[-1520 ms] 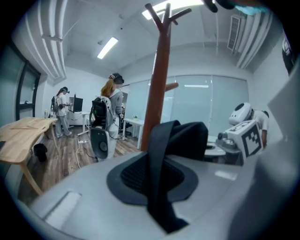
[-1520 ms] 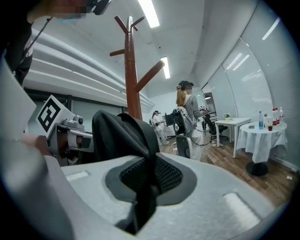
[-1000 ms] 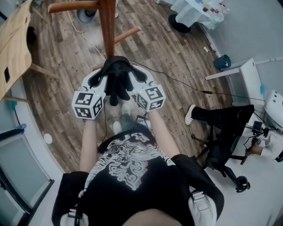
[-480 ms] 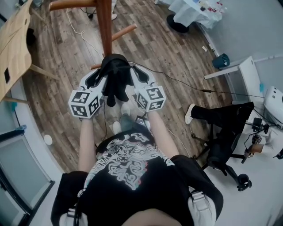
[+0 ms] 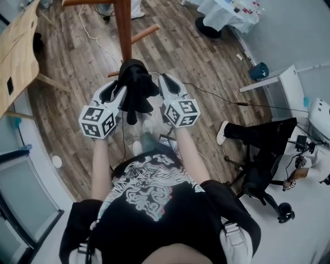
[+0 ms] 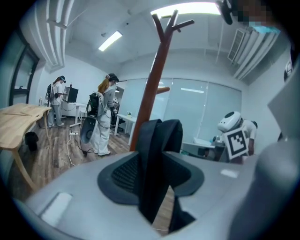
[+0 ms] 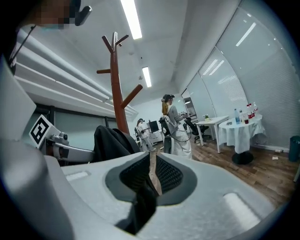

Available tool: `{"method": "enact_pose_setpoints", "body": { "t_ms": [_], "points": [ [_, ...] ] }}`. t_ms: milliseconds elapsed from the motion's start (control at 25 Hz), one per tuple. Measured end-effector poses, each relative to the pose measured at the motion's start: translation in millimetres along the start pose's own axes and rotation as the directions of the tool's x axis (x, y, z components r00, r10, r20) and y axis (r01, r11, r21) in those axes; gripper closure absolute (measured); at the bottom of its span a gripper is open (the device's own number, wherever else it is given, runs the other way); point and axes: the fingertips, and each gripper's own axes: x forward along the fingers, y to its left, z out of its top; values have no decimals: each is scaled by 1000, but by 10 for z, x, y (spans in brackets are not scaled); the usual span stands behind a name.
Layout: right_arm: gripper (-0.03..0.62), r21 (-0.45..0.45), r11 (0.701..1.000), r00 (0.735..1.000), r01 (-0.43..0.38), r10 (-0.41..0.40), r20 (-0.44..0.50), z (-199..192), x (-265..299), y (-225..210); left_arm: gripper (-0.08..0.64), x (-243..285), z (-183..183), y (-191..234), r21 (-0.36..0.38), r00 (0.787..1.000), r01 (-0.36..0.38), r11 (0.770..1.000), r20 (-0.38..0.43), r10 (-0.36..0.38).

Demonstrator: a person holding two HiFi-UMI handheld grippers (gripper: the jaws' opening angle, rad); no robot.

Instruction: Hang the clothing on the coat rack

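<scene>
A brown wooden coat rack [image 5: 124, 31] stands ahead of me, and black clothing [image 5: 135, 93] hangs bunched at a low peg close to its pole. My left gripper [image 5: 119, 92] is at the clothing's left side. Its jaws are opening, with a black fabric band [image 6: 157, 164] standing loosely between the pads and a gap beside it. My right gripper [image 5: 164, 82] is at the clothing's right side. Its jaws are nearly together and pinch a fold of the black fabric [image 7: 143, 206]. The rest of the garment [image 7: 110, 140] bulges to the left of the right gripper.
A light wooden table [image 5: 15, 46] stands at the far left. A black office chair [image 5: 263, 165] is at the right, with a white desk [image 5: 289, 87] behind it. A round table with a white cloth [image 5: 227, 13] is at the back right. A cable [image 5: 216, 95] runs across the floor. People [image 6: 103, 117] stand further off.
The left gripper's jaws have spread apart around the fabric. Both grippers and the clothing have shifted slightly up towards the pole, and the right gripper has moved a little to the right.
</scene>
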Motion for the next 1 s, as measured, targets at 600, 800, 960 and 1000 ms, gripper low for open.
{"method": "enact_pose_setpoints", "body": {
  "t_ms": [600,800,960,1000],
  "points": [
    [591,-63,997,999,-45,46,5,13,-215,530,507,-444,123,-61,75,994,-66,995,92,59],
    [592,-81,995,998,-64,66,15,33,-356,746,571,-593,139,-136,126,992,-81,989,111,67],
    [592,-82,994,997,-75,76,19,-2,-565,904,571,-731,124,-269,166,987,-100,981,137,77],
    [592,-68,995,997,-79,80,19,-5,-627,942,571,-762,128,-315,187,986,-105,977,145,78]
  ]
}}
